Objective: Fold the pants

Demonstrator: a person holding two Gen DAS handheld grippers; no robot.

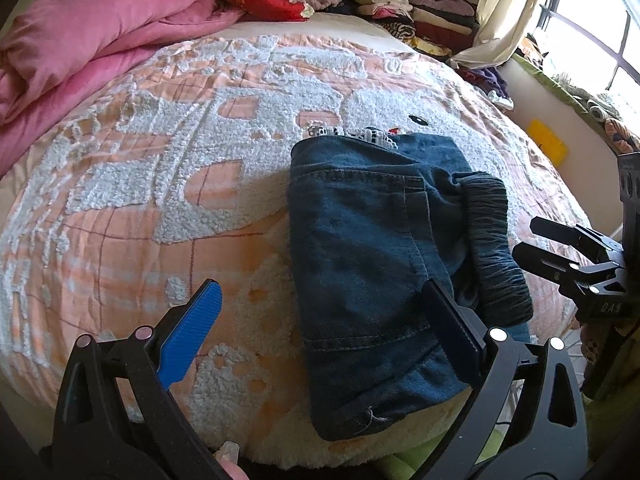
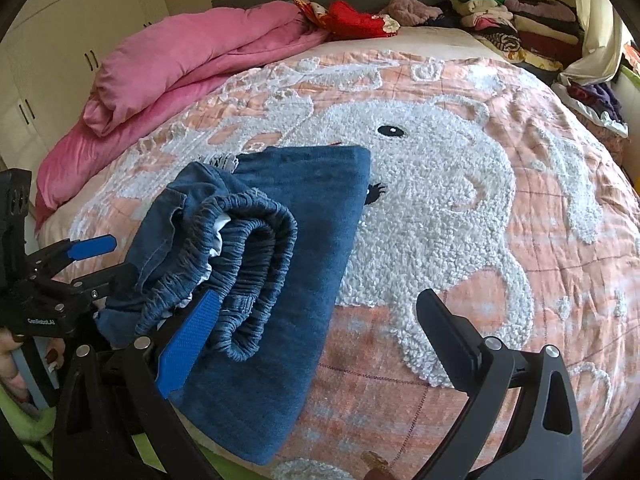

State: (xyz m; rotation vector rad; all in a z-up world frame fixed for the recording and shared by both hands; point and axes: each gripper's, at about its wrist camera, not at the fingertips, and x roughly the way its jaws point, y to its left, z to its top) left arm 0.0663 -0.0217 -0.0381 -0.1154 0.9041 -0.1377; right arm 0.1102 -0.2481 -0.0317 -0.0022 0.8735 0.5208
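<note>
Lying on the bed (image 1: 168,184) in the left view, the pants (image 1: 360,264) are folded into a thick blue block near the front edge. Their stretchy waistband (image 1: 494,240) sits bunched on the right side. The left tongs (image 1: 324,320) are wide open and hold nothing. One blue pad (image 1: 192,336) hangs over the bedspread, and the black finger (image 1: 452,320) covers a bit of the pants, so I cannot tell if it touches them. The right tongs (image 1: 532,244) poke in from the right, just beside the waistband. They are partly cut off by the picture edge. A pink blanket (image 1: 92,40) lies at the far left, and a pile of clothes (image 1: 416,12) sits at the back, small and hard to make out.

In the right view, the pants (image 2: 288,264) lie at the left front of the bed (image 2: 480,208), with the waistband (image 2: 244,264) rolled on top. The right tongs (image 2: 328,320) are wide open too, holding nothing. Their blue pad (image 2: 188,344) hides part of the waistband. The left tongs (image 2: 104,260) reach in from the left, open, with the lower tip at the edge of the pants. The pink blanket (image 2: 192,64) is behind. A white animal shape on the bedspread is partly covered by the pants.
</note>
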